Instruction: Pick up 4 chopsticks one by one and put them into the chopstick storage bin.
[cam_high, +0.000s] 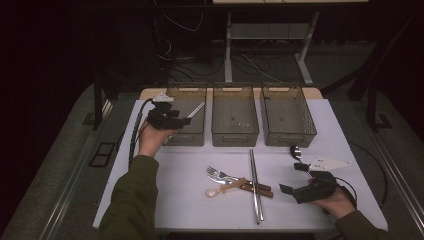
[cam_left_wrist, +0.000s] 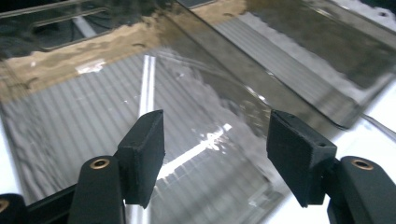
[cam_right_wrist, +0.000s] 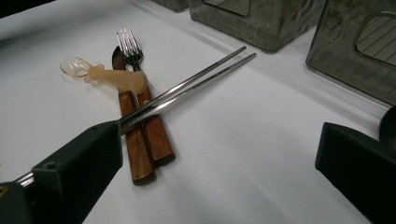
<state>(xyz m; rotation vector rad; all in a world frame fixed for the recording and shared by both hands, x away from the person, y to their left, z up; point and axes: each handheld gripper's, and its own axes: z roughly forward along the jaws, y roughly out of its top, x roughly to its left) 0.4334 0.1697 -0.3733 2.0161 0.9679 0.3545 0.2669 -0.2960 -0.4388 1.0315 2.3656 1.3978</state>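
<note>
A shiny metal chopstick (cam_left_wrist: 147, 84) lies in the ribbed, smoky-clear bin (cam_left_wrist: 56, 121).

no readable text, label, brand, number or sign on anything in view

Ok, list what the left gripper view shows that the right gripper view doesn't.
Left gripper view: the left gripper, open, over a bin with a ribbed floor, a metal stick lying in it. Right gripper view: the right gripper, open, with fork, knife, spoon and chopsticks ahead. Both: grey bins and the white table.
</note>
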